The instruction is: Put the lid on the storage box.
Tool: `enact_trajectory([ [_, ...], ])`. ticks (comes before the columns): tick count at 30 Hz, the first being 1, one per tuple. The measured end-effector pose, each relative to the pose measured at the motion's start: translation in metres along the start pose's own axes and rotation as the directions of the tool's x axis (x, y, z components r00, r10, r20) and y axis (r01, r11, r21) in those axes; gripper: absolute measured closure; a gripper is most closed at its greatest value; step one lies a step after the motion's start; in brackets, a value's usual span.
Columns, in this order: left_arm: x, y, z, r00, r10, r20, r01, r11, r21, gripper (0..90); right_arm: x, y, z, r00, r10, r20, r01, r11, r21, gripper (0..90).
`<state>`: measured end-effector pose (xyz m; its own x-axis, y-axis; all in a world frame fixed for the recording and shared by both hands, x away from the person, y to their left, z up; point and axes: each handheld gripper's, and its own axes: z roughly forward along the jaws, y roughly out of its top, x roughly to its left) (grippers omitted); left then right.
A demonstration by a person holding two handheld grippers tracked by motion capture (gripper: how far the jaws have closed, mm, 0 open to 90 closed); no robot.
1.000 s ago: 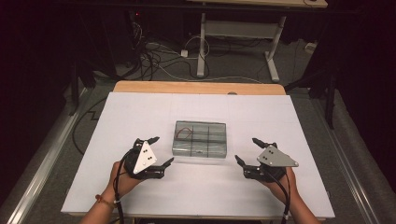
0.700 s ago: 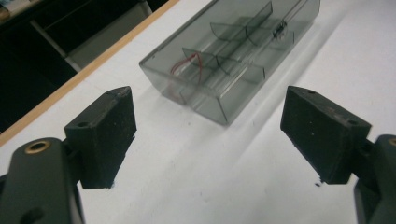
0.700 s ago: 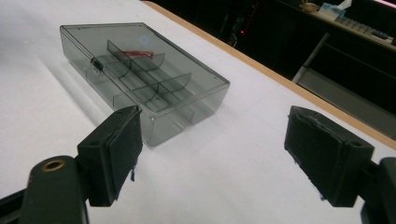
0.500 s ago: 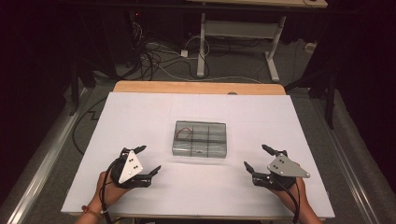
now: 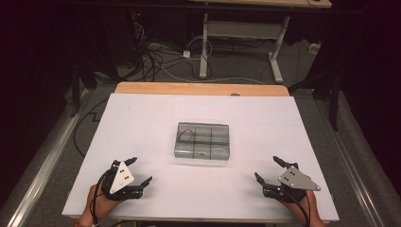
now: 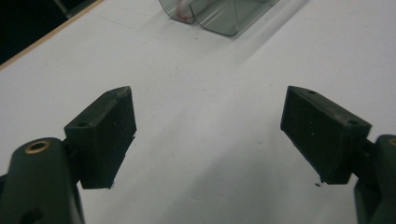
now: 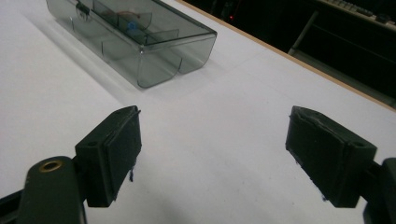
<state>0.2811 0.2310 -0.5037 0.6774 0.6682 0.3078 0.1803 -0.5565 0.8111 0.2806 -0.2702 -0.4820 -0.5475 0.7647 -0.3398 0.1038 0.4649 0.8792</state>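
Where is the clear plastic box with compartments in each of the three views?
High view: the clear box lies mid-table, ahead of both grippers.
Left gripper view: one corner of it at the top edge.
Right gripper view: upper left.
Shared landmark: the white table top.

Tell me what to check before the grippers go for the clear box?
1. Left gripper open: ok, its jaws stand wide apart with nothing between.
2. Right gripper open: ok, wide apart and holding nothing.
3. Box free to reach: ok, it sits alone mid-table, apart from both grippers.
4. Box lid shut: ok, it looks shut in the right gripper view.
5. What lies inside: cannot tell fully; a red wire shows in one compartment, and something small lies in another.
6. Table between grippers and box bare: ok.
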Motion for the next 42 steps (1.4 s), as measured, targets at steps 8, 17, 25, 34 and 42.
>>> enact_trajectory([
  [8, -0.0042, -0.0005, 0.0, 0.9998, 0.019, 0.006, -0.019, 0.9998, 0.007, 17.2, 0.0034, 0.0022, -0.0025, 1.0, -0.003, 0.004, 0.003, 1.0, -0.021, 18.7],
  [17, -0.005, -0.0002, 0.0015, 0.9995, 0.03, 0.011, -0.03, 0.9995, 0.012, 17.2, 0.0085, 0.0031, 0.0005, 0.9998, -0.02, -0.003, 0.02, 1.0, -0.017, 18.6],
  [25, -0.0037, -0.0007, 0.0018, 0.9997, 0.02, 0.013, -0.02, 0.9997, 0.013, 17.2, 0.0086, 0.0028, 0.0003, 0.9997, -0.024, 0.002, 0.024, 1.0, -0.017, 18.5],
  [34, -0.0017, -0.0002, 0.0027, 0.9996, 0.026, 0.01, -0.026, 0.9994, 0.024, 17.2, 0.0092, 0.0017, 0.0019, 0.9995, -0.029, 0.012, 0.029, 1.0, 0.001, 18.9],
  [42, 0.0021, -0.0014, 0.0016, 0.9997, 0.023, -0.001, -0.023, 0.9993, 0.029, 17.2, 0.0089, -0.0006, 0.003, 0.9985, -0.041, 0.034, 0.041, 0.999, 0.015, 19.1],
])
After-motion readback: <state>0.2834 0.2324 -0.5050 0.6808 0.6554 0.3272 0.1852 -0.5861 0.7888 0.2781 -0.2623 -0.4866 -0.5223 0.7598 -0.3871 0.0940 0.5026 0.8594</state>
